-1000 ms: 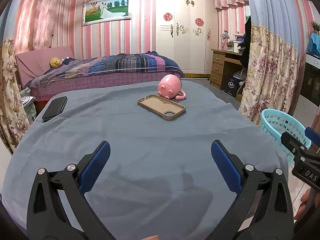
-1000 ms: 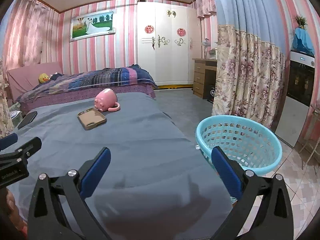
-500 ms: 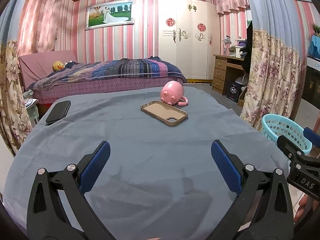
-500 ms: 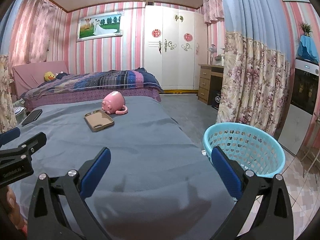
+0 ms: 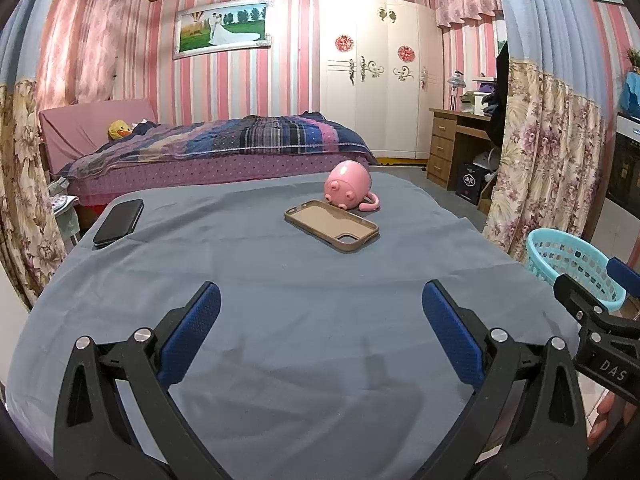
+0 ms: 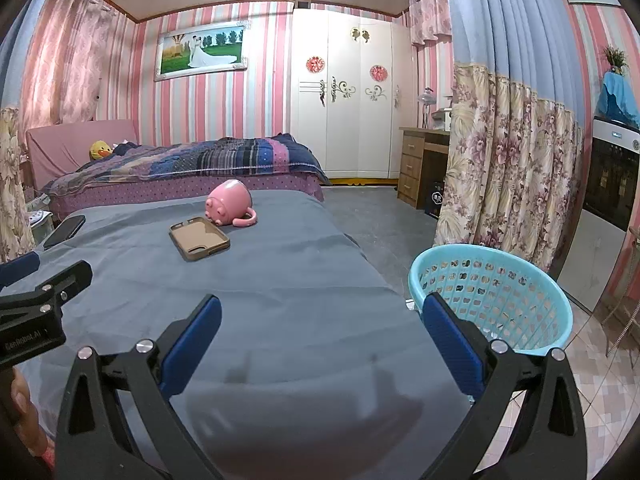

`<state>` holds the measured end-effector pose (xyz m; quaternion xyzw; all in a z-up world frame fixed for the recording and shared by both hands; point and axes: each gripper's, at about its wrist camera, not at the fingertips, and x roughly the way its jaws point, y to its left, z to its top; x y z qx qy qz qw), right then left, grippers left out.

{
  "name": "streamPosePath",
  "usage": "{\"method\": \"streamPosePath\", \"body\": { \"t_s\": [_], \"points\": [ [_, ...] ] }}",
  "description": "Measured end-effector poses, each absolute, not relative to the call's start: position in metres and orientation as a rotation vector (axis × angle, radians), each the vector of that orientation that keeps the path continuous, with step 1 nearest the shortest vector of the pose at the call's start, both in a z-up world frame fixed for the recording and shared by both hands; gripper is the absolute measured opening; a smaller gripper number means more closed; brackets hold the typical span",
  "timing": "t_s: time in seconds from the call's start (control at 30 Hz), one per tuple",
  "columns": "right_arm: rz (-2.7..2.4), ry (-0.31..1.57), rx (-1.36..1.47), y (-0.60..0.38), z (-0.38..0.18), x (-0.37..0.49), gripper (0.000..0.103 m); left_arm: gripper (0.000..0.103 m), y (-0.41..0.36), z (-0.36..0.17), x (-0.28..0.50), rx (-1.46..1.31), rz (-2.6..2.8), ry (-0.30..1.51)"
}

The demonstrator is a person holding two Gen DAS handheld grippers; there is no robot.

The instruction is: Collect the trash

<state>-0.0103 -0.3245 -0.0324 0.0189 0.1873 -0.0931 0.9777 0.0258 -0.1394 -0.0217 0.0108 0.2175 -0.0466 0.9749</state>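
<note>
Both views tilted up since earlier: more ceiling, table (image 5: 320, 320) lower in frame. Left gripper (image 5: 320, 312) and right gripper (image 6: 320, 312) jaws wide apart, empty, as before. No trash visible on table. Basket (image 6: 492, 300) beside table's right edge; case (image 5: 332, 226) touching pink mug (image 5: 348, 190).

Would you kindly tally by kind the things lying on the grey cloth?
Mug: 1
Phone case: 1
Phone: 1
Total: 3
</note>
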Motion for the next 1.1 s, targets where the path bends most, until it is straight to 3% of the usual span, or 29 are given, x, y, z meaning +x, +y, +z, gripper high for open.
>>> {"method": "streamPosePath", "body": {
  "t_s": [1.1],
  "points": [
    [-0.187,0.384,0.036,-0.3246,-0.0337,-0.0101,0.098,0.098,-0.1419,-0.025,0.0269,0.044,-0.085,0.437]
  ]
}}
